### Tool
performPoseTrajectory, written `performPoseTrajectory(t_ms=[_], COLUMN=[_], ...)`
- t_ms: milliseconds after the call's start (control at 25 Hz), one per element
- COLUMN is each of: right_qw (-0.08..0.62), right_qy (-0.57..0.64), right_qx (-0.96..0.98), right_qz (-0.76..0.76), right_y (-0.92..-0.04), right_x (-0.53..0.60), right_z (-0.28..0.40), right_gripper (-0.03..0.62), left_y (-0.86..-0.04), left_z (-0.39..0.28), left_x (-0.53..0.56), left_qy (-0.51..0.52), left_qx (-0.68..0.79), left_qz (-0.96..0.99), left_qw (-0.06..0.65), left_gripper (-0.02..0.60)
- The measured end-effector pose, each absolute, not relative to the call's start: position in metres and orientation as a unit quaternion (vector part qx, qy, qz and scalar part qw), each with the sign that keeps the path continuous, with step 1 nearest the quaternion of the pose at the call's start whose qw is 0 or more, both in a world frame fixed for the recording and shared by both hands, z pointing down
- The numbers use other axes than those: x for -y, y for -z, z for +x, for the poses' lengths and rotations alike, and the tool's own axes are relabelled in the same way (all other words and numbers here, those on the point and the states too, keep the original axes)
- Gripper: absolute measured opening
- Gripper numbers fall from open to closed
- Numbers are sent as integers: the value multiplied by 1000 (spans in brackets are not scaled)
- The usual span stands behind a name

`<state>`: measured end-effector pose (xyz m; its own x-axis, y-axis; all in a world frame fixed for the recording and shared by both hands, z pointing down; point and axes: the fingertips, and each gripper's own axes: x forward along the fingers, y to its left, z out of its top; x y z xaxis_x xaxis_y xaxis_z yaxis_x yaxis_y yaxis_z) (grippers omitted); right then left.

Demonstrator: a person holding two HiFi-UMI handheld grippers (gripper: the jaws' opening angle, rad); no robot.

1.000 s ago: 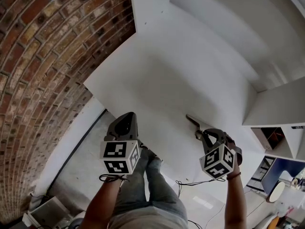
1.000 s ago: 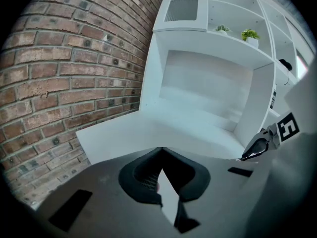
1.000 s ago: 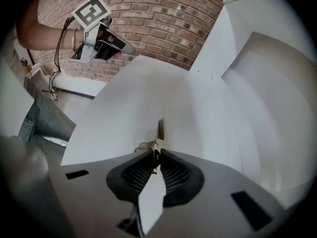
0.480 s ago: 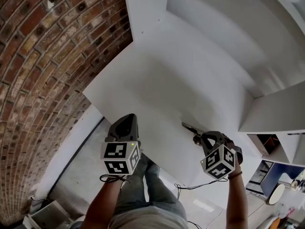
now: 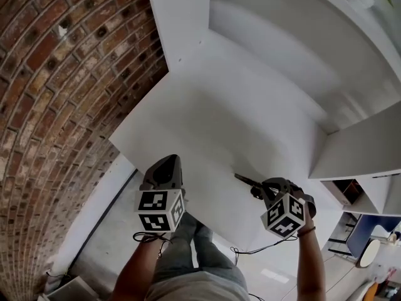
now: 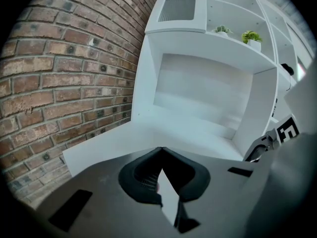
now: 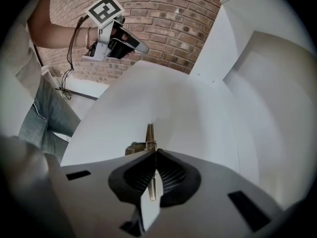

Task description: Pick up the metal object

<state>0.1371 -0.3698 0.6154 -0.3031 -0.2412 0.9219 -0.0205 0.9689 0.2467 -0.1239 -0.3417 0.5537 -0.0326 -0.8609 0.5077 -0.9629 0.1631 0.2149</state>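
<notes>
1. Compared with a second ago, the right gripper keeps its grip on the slim, brass-toned metal object. Both now sit nearer the near corner of the smooth white desk in the head view.
2. The left gripper stays much where it was, off the desk's front edge. The head view now takes in more of the white shelving unit.
3. In the right gripper view, the black ribbed fingers are clamped together on the metal object. Its narrow flat blade pokes forward past the tips over the desk, and a rounder lump sits at its left side. I cannot tell whether it touches the desktop.
4. In the left gripper view, the left gripper has its fingers pressed together with nothing between them.
5. The desk is matte, flat and sharp-edged, and it joins the boxy shelving unit.
6. A rough red-brown brick wall with pale mortar lines runs along the desk's left side.
7. Each gripper has a grey plastic body carrying a white cube with black square markers.
</notes>
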Motion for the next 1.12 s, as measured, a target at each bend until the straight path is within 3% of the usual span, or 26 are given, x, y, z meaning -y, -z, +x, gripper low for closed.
performPoseTrajectory(t_ms=[240, 560, 1120], right_qw=[575, 478, 130], right_qy=[94, 23, -40], right_qx=[807, 842, 809], right_qz=[99, 251, 573], right_y=[-595, -536, -377], right_x=[366, 385, 394], right_z=[136, 145, 208], right_gripper=[8, 6, 6], left_y=[-538, -512, -417], left_z=[-124, -106, -10], left_x=[353, 376, 416], left_qy=[-98, -92, -49], left_qx=[703, 678, 588], left_qz=[655, 690, 792], left_qw=[257, 238, 156], left_gripper=[5, 5, 5])
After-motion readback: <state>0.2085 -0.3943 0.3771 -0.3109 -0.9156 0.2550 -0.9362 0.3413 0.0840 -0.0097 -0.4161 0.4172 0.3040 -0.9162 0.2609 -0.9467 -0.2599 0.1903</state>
